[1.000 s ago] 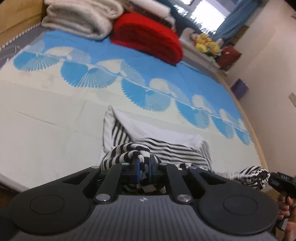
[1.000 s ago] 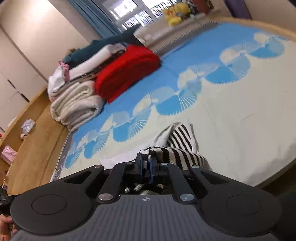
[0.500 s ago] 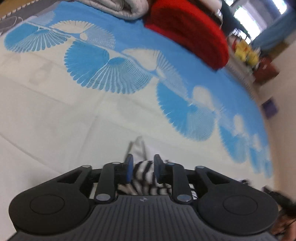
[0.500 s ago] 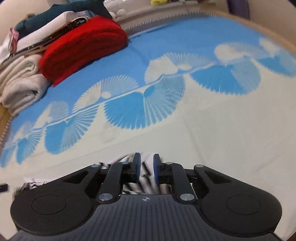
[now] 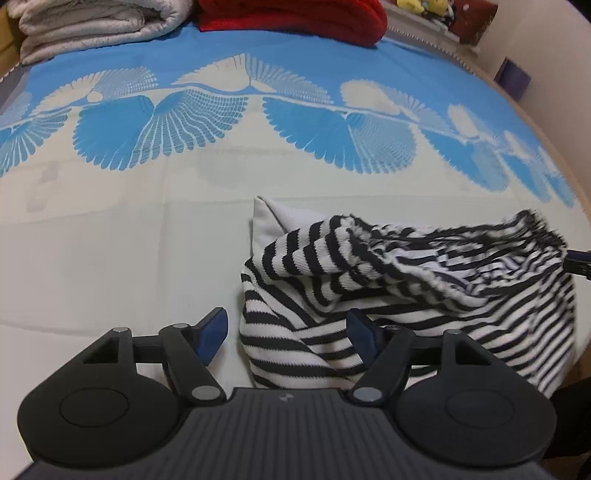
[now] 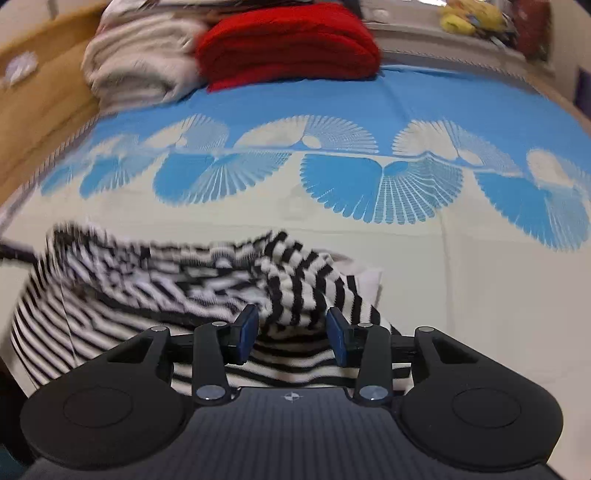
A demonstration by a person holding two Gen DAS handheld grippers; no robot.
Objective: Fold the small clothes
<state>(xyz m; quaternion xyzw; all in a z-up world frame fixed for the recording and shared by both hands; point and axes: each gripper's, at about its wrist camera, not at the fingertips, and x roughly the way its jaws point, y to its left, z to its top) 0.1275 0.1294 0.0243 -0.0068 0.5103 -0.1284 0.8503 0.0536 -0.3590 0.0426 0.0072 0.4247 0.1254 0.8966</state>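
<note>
A black-and-white striped garment (image 5: 399, 288) lies bunched on the bed near its front edge, one layer folded over another, a white corner poking out at its far left. My left gripper (image 5: 288, 330) is open, its jaws wide apart over the garment's left end, holding nothing. In the right wrist view the same garment (image 6: 207, 288) lies blurred in front. My right gripper (image 6: 291, 330) is open just above the garment's right end, cloth showing between the jaws but not clamped.
The bed cover (image 5: 147, 229) is cream with blue fan patterns. Folded grey-white blankets (image 5: 92, 26) and a red blanket (image 5: 295, 14) are stacked at the far side. A wooden bed frame (image 6: 33, 96) runs on the left. Stuffed toys (image 6: 465, 18) sit far back.
Both grippers were shut on the striped garment a second ago and carried it forward. Both have now opened and let it go, and the garment lies folded over on the bed.
</note>
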